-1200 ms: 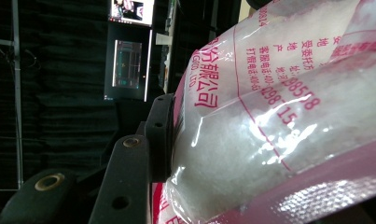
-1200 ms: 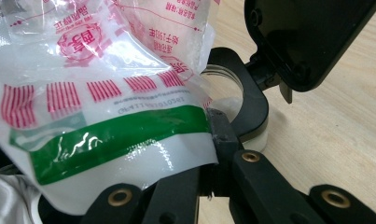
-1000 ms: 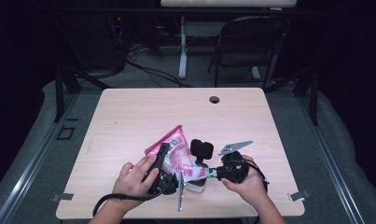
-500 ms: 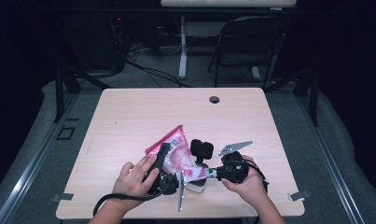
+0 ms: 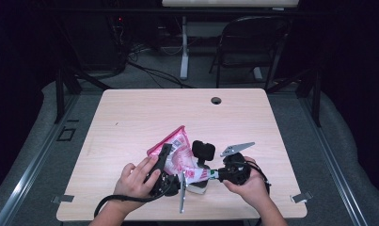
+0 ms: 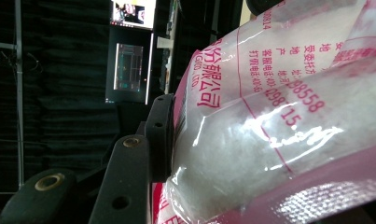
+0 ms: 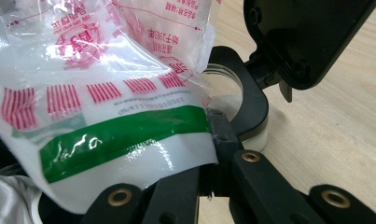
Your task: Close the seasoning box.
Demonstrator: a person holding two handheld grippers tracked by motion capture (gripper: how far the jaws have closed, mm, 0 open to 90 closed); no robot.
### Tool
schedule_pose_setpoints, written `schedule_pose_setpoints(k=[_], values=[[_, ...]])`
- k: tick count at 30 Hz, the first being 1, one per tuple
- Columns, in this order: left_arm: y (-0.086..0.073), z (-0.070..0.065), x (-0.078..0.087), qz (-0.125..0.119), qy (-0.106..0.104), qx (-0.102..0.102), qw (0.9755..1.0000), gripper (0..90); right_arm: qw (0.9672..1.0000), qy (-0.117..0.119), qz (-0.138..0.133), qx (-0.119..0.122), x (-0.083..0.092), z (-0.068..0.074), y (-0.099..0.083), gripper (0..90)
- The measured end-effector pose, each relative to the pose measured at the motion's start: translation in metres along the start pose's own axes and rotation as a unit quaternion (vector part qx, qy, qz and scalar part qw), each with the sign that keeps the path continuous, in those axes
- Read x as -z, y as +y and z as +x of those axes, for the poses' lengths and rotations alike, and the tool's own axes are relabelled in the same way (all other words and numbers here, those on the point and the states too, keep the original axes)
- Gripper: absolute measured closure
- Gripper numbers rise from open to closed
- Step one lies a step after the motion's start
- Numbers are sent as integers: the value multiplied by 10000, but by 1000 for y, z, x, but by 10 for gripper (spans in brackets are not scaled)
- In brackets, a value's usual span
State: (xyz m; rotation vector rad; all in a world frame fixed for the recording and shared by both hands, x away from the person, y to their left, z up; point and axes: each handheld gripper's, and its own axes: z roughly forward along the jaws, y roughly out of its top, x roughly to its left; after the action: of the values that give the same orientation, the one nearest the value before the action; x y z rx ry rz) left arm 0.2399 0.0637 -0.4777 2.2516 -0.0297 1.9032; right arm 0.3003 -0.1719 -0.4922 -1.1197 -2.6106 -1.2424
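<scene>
Two hand-held grippers — left (image 5: 164,157) half-wide around the plastic bag (image 5: 177,153); right (image 5: 214,174) tight on its corner.

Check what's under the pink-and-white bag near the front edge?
Under the bag, a clear round container with a black rim, its black lid flipped up. White grains show inside the bag; the container's contents are covered.

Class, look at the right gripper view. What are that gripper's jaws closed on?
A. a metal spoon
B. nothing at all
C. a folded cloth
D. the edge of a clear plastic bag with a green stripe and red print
D: in the right gripper view the right gripper pinches the green-striped edge of the plastic bag, just above a round container with a black hinged lid.
</scene>
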Motion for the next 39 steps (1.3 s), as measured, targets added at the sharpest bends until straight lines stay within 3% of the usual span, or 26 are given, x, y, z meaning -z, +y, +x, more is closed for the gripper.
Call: schedule_pose_setpoints(k=[39], values=[[0,1,0,-17,23,22,10000,639,10000,8,5,16,0,0,1,900]])
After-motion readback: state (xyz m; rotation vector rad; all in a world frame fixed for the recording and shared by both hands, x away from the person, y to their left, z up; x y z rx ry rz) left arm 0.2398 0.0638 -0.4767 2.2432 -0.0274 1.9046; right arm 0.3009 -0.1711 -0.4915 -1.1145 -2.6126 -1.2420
